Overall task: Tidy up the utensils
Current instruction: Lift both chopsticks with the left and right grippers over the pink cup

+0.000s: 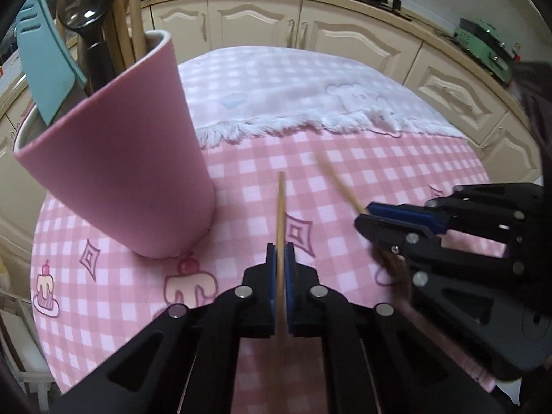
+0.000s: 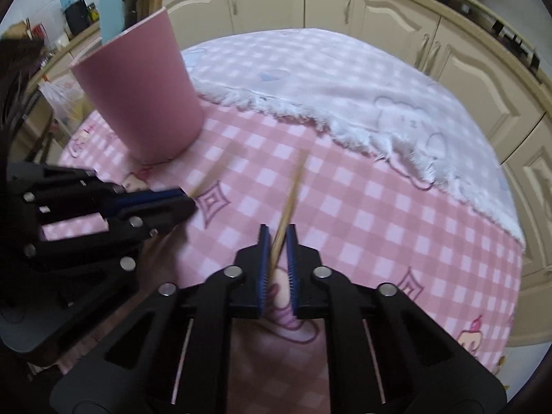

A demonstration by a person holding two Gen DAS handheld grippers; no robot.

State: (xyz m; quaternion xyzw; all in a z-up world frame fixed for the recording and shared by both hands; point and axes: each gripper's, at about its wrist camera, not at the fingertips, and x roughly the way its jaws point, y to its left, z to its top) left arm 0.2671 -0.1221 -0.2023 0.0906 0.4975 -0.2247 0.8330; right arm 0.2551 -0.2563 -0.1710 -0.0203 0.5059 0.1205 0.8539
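A pink utensil holder (image 1: 138,158) stands on the checked tablecloth, also in the right wrist view (image 2: 145,96). It holds a blue spatula (image 1: 48,65), a dark ladle (image 1: 86,3) and wooden handles. My left gripper (image 1: 281,252) is shut on a wooden chopstick (image 1: 281,207) pointing forward. My right gripper (image 2: 277,238) is shut on another chopstick (image 2: 291,196), blurred by motion. The right gripper shows in the left wrist view (image 1: 365,217) at the right; the left gripper shows in the right wrist view (image 2: 188,198) at the left.
A white fringed towel (image 1: 310,96) covers the far half of the round table (image 1: 103,276). Cream kitchen cabinets (image 1: 258,17) curve behind the table. The holder stands near the table's left side.
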